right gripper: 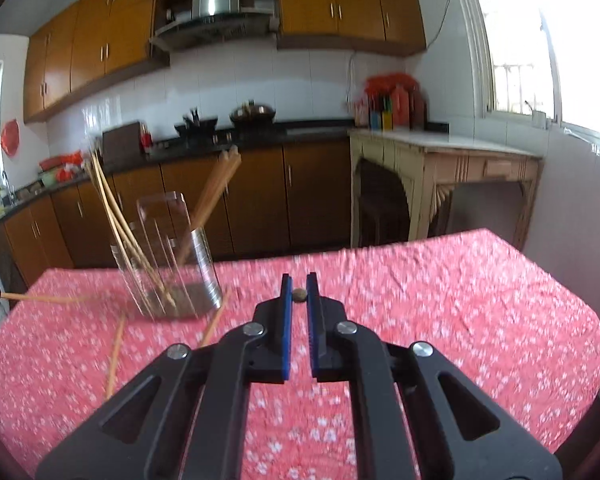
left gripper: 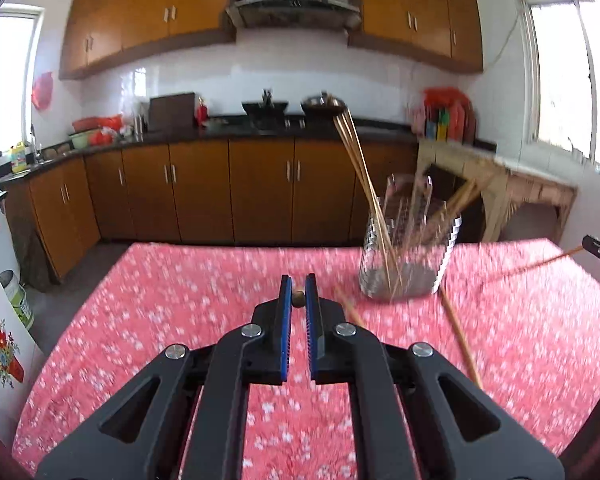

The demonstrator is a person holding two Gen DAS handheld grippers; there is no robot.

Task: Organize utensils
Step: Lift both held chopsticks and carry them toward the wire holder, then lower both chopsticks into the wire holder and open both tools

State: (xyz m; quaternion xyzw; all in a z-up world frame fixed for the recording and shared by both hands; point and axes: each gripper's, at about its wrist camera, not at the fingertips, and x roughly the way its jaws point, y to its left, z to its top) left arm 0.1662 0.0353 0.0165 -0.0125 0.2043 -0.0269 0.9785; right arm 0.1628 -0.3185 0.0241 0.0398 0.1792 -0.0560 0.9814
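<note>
Kitchen w/ orange-brown wooden cabinets (left gripper: pixel 204 188), dark counter and steel range hood behind; up front, a table under a red floral-print tablecloth (left gripper: pixel 204 276).

Left gripper (left gripper: pixel 298 298): jaws narrow, clamped on the end of one thin wooden chopstick (left gripper: pixel 298 299), seen end-on as a small round tip between the blue pads. In the right wrist view that stick (right gripper: pixel 40 298) runs out sideways from the left tool at frame edge.

Right gripper (right gripper: pixel 299 295): same story, jaws narrow on the butt of another wooden chopstick (right gripper: pixel 299 295); from the left wrist view its shaft (left gripper: pixel 540 264) angles out of the black tool at far right. End-gripping prob. leaves the whole length free to drop tip-first into the holder.

Clear ribbed glass holder (left gripper: pixel 410 252) stands on the cloth betw. the two tools, blurred, already w/ several chopsticks leaning against its rim at splayed angles. Two more loose chopsticks (left gripper: pixel 460 340) (right gripper: pixel 114 356) lie flat on the cloth just beside its base, not yet collected.

Judgement: mid-task. Both held sticks sit above table level, approx. ready to go to the holder mouth; the loose ones remain. Risk: knocking the light holder or the leaning sticks.
</note>
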